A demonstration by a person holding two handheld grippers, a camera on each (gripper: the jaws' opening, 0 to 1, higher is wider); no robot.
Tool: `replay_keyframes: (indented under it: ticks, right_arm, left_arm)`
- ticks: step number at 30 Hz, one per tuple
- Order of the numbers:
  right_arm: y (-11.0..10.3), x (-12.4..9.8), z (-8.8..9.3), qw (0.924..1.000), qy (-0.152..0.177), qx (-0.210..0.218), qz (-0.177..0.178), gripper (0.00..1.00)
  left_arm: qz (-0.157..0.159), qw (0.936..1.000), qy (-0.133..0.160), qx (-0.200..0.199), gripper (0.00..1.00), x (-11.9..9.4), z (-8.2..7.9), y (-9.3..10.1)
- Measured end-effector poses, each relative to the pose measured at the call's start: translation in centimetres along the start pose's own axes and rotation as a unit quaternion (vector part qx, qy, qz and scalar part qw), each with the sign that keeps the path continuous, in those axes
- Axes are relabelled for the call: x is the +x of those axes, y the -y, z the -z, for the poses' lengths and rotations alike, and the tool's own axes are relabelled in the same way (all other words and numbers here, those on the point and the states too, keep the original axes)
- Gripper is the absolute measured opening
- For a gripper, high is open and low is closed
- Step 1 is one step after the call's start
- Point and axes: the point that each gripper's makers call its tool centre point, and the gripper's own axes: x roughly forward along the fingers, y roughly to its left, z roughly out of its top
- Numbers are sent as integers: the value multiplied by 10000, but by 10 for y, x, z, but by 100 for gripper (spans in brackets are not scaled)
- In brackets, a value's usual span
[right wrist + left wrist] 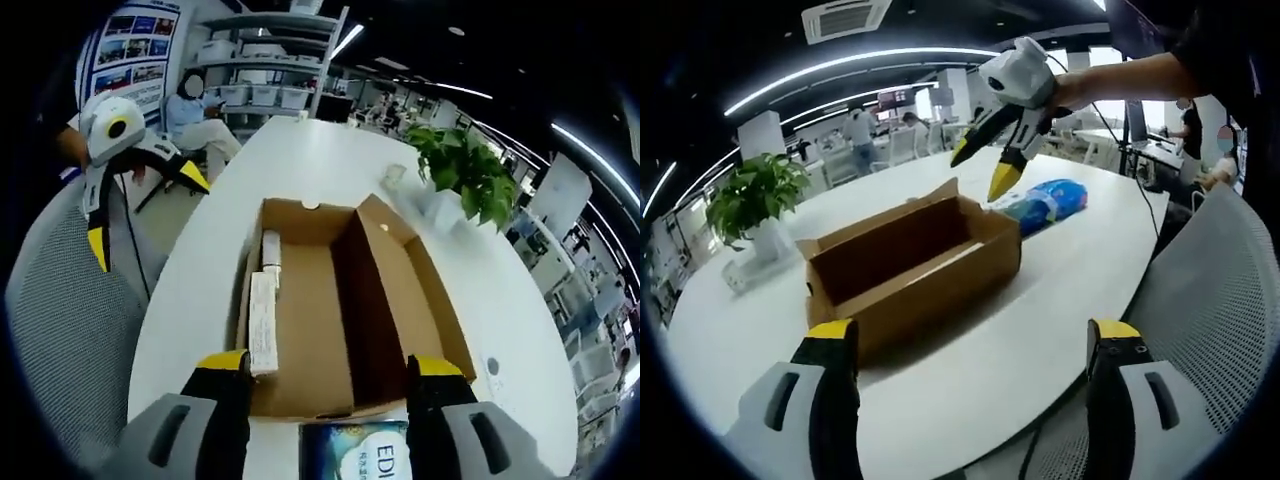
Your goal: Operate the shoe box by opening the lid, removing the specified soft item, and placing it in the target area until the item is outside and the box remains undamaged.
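Observation:
An open brown cardboard shoe box (pixel 910 262) (pixel 330 300) lies on the white table (pixel 1080 265) (pixel 320 160), flaps up. Inside I see only a white paper strip (pixel 262 315) along one wall. A soft blue-and-white pack (pixel 1048 203) (pixel 355 452) lies on the table just outside the box's end. My right gripper (pixel 981 168) (pixel 330 368) hangs open just above the pack, which sits low between its jaws. Off the table's near edge, my left gripper (pixel 970 338) (pixel 147 215) is held open with nothing in it.
A potted plant (pixel 752 195) (pixel 465 172) in a white pot stands on the table beyond the box. A grey mesh chair (pixel 1220 310) (pixel 60 320) sits at the table's edge by the left gripper. A person (pixel 195 110) sits past the table's far end, in front of shelves.

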Motion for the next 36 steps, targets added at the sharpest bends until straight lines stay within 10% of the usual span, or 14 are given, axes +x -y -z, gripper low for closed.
replay_keyframes:
  ticks: [17, 24, 36]
  right_arm:
    - [-26, 49, 18, 9903, -488, -225, -1281, 53]
    - [-29, 57, 32, 9870, -807, -611, -1251, 42]
    - [-33, 54, 13, 9904, -417, -275, -1291, 37]
  left_arm:
    - [10, 9999, -114, -81, 94, 2, 5, 0]
    - [-3, 9999, -120, -79, 94, 2, 6, -1]
    - [7, 9999, -120, -86, 94, 2, 6, -1]
